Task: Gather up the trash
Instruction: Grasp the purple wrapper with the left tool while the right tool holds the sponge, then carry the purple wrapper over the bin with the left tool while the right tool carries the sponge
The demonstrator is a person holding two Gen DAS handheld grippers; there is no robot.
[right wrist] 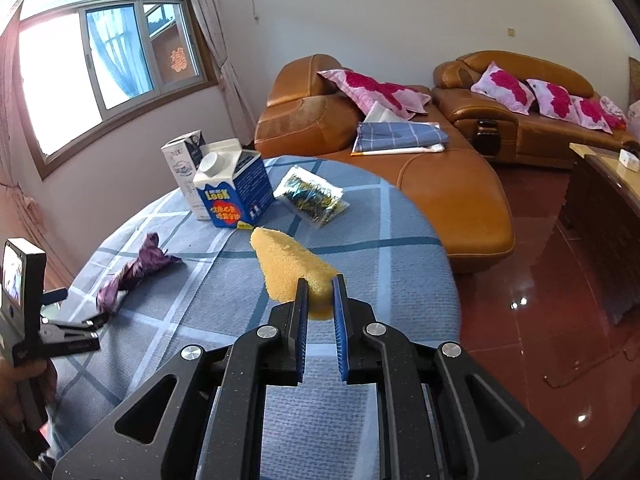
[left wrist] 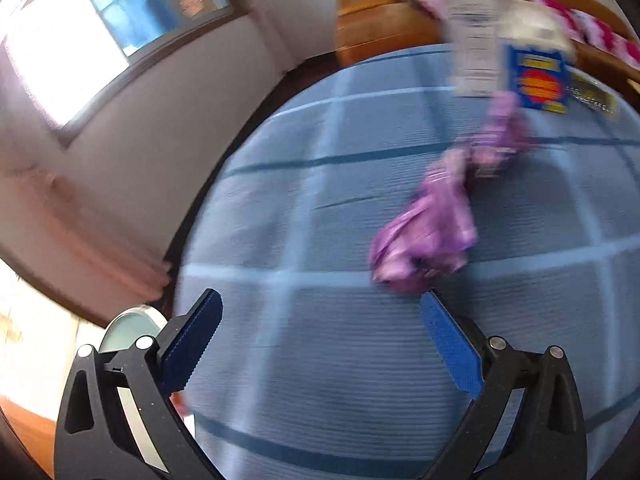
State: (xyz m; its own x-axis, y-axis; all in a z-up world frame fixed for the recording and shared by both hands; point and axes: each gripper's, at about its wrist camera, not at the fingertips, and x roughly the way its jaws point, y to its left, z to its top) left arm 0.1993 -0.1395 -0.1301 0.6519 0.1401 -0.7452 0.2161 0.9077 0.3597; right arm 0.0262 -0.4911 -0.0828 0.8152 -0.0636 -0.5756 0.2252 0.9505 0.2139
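Observation:
A crumpled purple wrapper (left wrist: 432,224) lies on the round table with the blue checked cloth (left wrist: 320,208). My left gripper (left wrist: 320,312) is open just short of it, the right finger close to the wrapper's near end. The left wrist view is blurred. My right gripper (right wrist: 320,288) is shut on a yellow sponge (right wrist: 292,268) and holds it above the table. The wrapper (right wrist: 132,272) and my left gripper (right wrist: 96,320) also show in the right wrist view. A blue carton (right wrist: 232,192), a white carton (right wrist: 186,160) and a shiny foil packet (right wrist: 312,196) stand at the table's far side.
An orange leather sofa (right wrist: 400,152) with pink cushions stands behind the table. A second sofa (right wrist: 520,120) is at the back right. A dark wooden table (right wrist: 600,208) stands to the right over red tiles. A window (right wrist: 100,60) is at left.

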